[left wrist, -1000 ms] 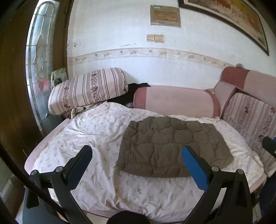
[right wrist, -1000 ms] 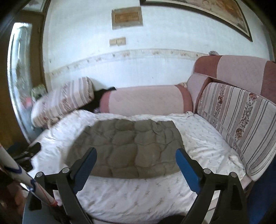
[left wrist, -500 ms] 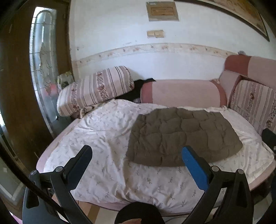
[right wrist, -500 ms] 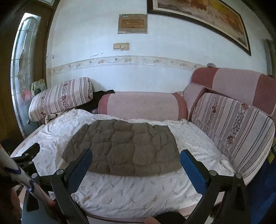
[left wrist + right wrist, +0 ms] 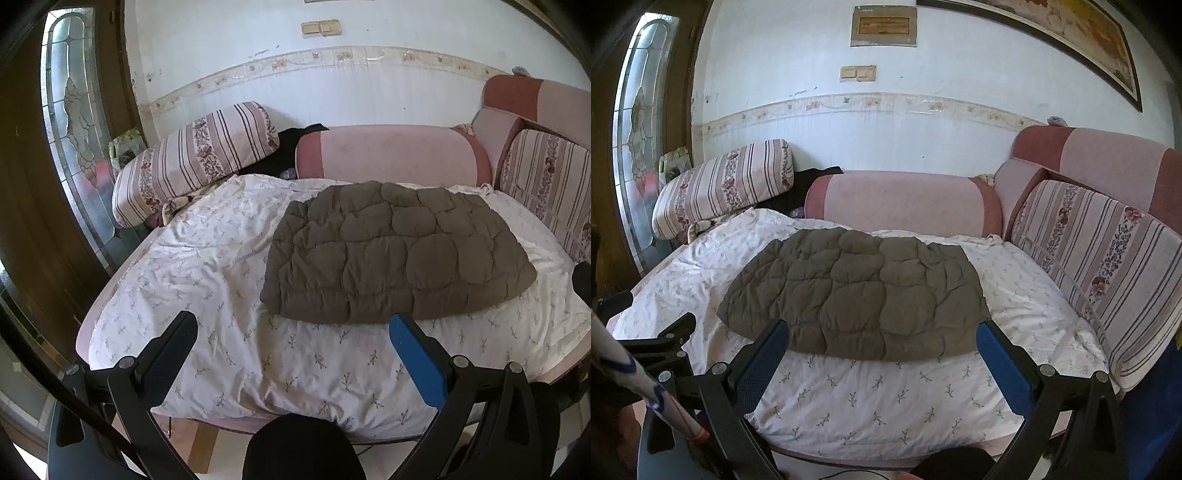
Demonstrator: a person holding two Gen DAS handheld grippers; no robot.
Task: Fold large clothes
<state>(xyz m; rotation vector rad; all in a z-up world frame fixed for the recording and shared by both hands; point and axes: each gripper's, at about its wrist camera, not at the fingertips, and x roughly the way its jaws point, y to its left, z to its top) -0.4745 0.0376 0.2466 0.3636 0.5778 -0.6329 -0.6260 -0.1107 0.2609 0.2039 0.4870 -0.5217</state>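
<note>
Only right view: framed painting [image 5: 1071, 40] upper right, left gripper's tips [image 5: 676, 332] lower left.
Left gripper [image 5: 291, 332]: jaws wide, holding nothing.
Right gripper [image 5: 881, 334]: jaws wide, holding nothing.
Quilted olive garment [image 5: 395, 254] [image 5: 857, 291]: folded flat on floral sheet [image 5: 207, 258], centre frame, just beyond the fingertips.

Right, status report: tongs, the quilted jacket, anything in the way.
Left tongs open, empty. Right tongs open, empty. Brown quilted jacket lies folded on the sheet, untouched. Nothing blocking it.
</note>
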